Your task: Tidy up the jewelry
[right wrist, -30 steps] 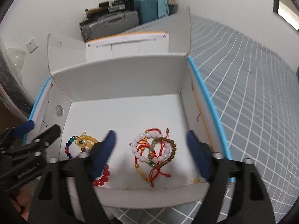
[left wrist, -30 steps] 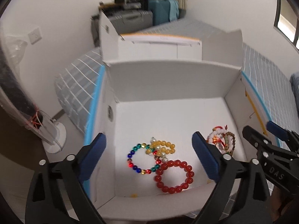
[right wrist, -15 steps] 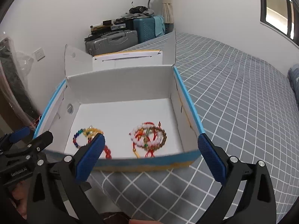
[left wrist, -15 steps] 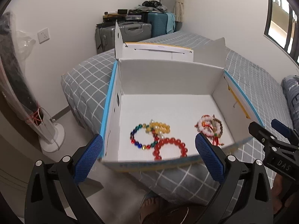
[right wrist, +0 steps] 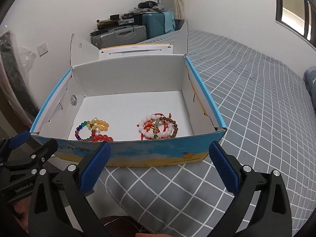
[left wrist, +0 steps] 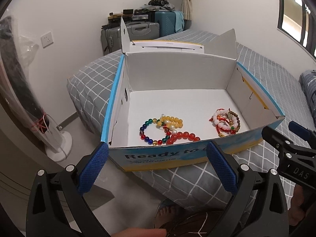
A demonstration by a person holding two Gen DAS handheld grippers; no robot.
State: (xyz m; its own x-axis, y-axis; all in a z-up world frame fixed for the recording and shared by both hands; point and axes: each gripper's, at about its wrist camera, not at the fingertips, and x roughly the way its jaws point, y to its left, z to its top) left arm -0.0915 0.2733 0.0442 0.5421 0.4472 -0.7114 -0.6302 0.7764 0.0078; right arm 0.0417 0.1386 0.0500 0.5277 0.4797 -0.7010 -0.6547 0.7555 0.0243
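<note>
both grippers, left gripper (left wrist: 157, 168) and right gripper (right wrist: 160, 166), fingers spread and empty, hover short of the box (left wrist: 177, 158), bracelets (left wrist: 169, 128) ahead inside.

Left gripper (left wrist: 157, 165) and right gripper (right wrist: 160, 165) hover, jaws spread.

Red bracelet (left wrist: 182, 137); blue-edged box (left wrist: 112, 100); grey checked bedspread (right wrist: 256, 90).

White walls, grey checked bed (right wrist: 246, 98), stacked suitcases (left wrist: 138, 29) (corner), dark-framed window (right wrist: 292, 6).
</note>
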